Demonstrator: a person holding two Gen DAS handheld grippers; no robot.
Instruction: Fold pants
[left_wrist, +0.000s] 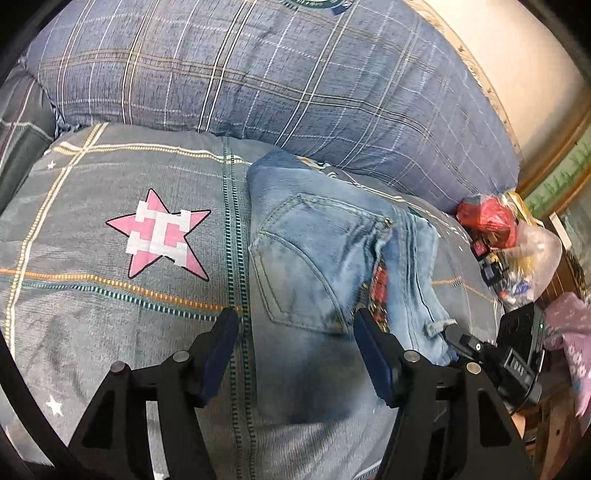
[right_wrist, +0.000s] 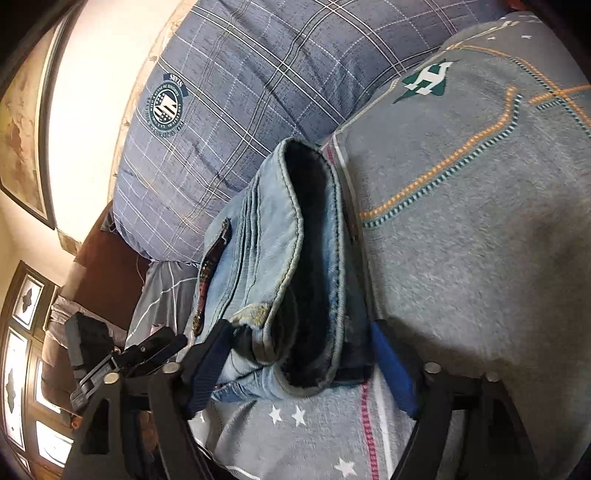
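Observation:
Light blue jeans (left_wrist: 303, 240) lie folded into a compact bundle on the grey bedspread (left_wrist: 110, 302), back pocket up. My left gripper (left_wrist: 295, 325) hovers over the near end of the bundle, open, with its blue pads apart above the denim. In the right wrist view the folded jeans (right_wrist: 273, 258) show their layered edge and dark inside. My right gripper (right_wrist: 301, 343) stands open around that near end. The bundle sits between its pads, and the pads do not squeeze it.
A big blue plaid pillow (left_wrist: 258, 74) lies behind the jeans against the wall. A plastic bag with red packets (left_wrist: 495, 229) and a pink cloth (left_wrist: 569, 332) sit at the right bed edge. A framed picture (right_wrist: 22, 129) and a panelled door (right_wrist: 18, 350) are beyond the bed.

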